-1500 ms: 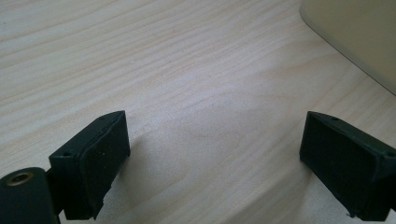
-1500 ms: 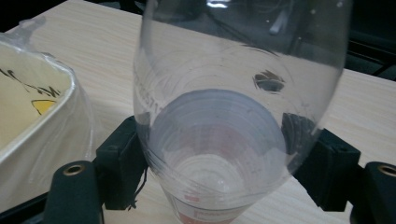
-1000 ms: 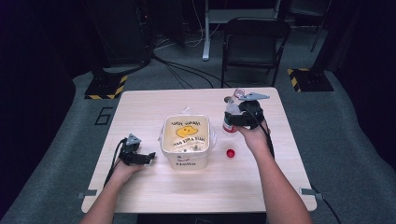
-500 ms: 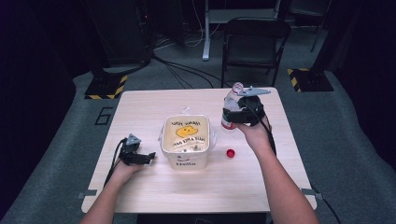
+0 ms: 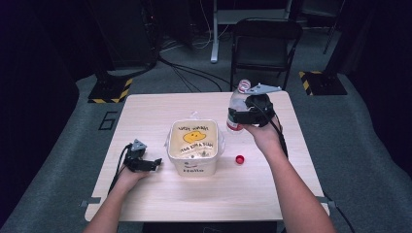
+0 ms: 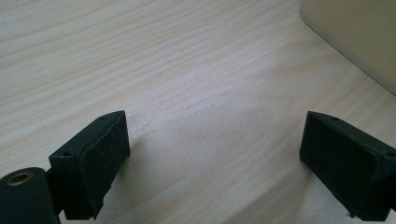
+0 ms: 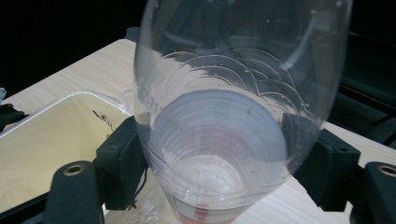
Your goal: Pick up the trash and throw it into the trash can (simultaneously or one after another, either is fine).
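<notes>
Sitting clamped between the right gripper [image 7: 219, 163] jaws: clear bottle [image 7: 233, 93].

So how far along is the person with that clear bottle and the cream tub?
Done: the small red cap is off and lies on the wooden table. In hand: the right gripper clamps the clear plastic bottle beside the cream plastic tub, off the table. The left gripper rests open, holding nothing. Left, I would guess: bringing the bottle over the tub, perhaps to empty or drop it.
</notes>
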